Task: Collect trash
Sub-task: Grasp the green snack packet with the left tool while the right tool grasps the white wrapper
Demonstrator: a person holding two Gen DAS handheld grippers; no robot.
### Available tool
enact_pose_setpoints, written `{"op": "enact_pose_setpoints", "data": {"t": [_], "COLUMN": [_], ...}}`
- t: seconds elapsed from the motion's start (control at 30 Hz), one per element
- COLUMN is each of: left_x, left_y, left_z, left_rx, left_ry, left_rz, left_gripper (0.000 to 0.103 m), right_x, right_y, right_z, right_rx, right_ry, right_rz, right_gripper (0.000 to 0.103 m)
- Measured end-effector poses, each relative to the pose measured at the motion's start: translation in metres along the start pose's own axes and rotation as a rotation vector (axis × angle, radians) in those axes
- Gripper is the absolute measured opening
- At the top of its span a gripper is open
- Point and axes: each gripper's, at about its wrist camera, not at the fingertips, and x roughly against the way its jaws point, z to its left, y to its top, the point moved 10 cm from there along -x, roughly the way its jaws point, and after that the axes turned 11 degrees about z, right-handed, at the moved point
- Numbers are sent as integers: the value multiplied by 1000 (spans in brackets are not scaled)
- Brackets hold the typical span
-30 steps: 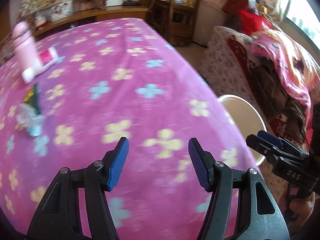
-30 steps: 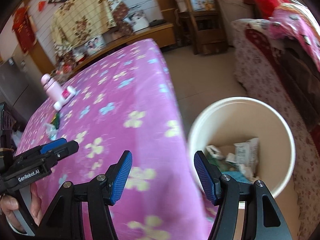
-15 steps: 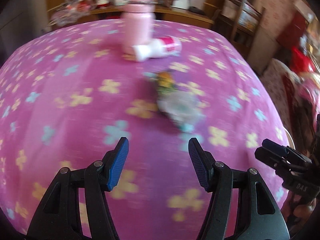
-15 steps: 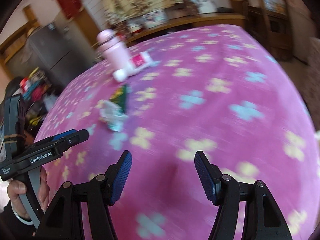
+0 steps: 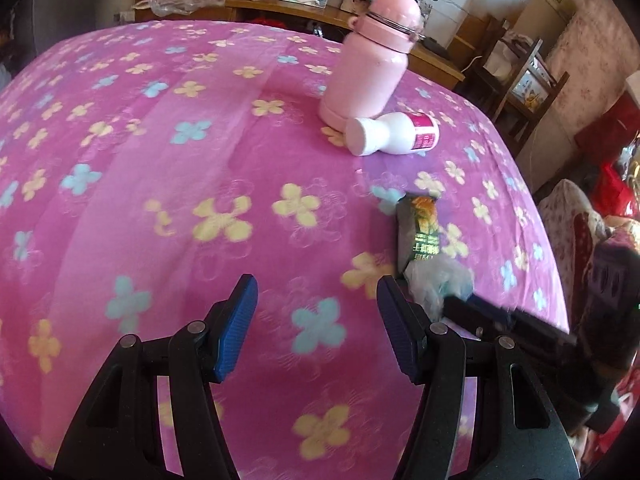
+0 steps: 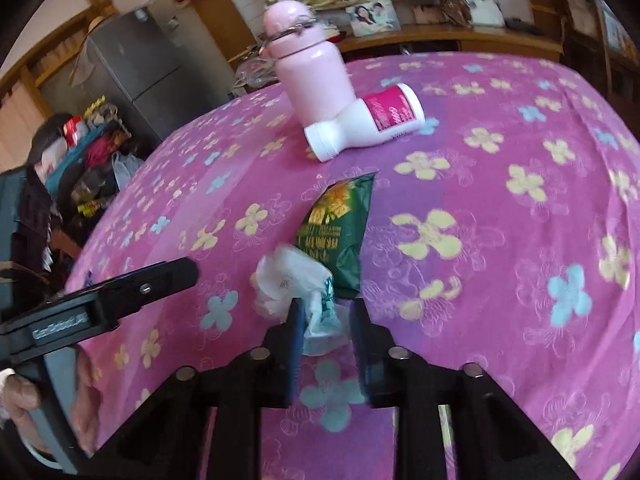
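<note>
Right hand-held gripper [image 6: 325, 320] just closing, crumpled wrapper [image 6: 294, 284] between pads (bedspread)

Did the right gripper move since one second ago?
Yes. The right gripper swung away from the bin beside the table, now out of view, toward the pink bottle; its jaws have just been closing on the crumpled plastic wrapper.

Your right gripper [image 6: 325, 334] hides the near end of the crumpled clear wrapper [image 6: 294, 280], whose print is too blurred to read. That wrapper covers the green packet's [image 6: 336, 224] near corner. In your left view, the right gripper [image 5: 452, 304] is a dark smear. The pink flask [image 6: 310, 68] blocks the white bottle's [image 6: 368, 122] far shoulder; the label text is illegible.
</note>
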Motion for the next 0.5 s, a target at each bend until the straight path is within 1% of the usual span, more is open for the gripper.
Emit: {"op": "enact_pose_setpoints", "data": {"t": [0.17, 0.27, 0.33, 0.4, 0.47, 0.5], "left_x": [-22, -38, -50, -63, -66, -68], "left_y": [15, 23, 28, 33, 38, 37], "left_z": [-28, -48, -60, -68, -72, -75], "left_rx": [2, -10, -27, -37, -59, -76], "left_ry": [-45, -51, -27, 7, 57, 68], "left_rz": [13, 26, 26, 37, 2, 9], "left_gripper": [61, 61, 61, 60, 60, 57], "right_x": [33, 53, 67, 73, 81, 84], "right_y": [-16, -26, -34, -39, -46, -47], "right_z": [-26, -43, -59, -65, -73, -76], "right_rx": [-16, -34, -59, -77, -92, -96], "right_ry": [-18, -36, -51, -52, -55, -55], "right_rz": [-33, -51, -64, -69, -78, -82], "right_gripper": [20, 20, 20, 20, 20, 20]}}
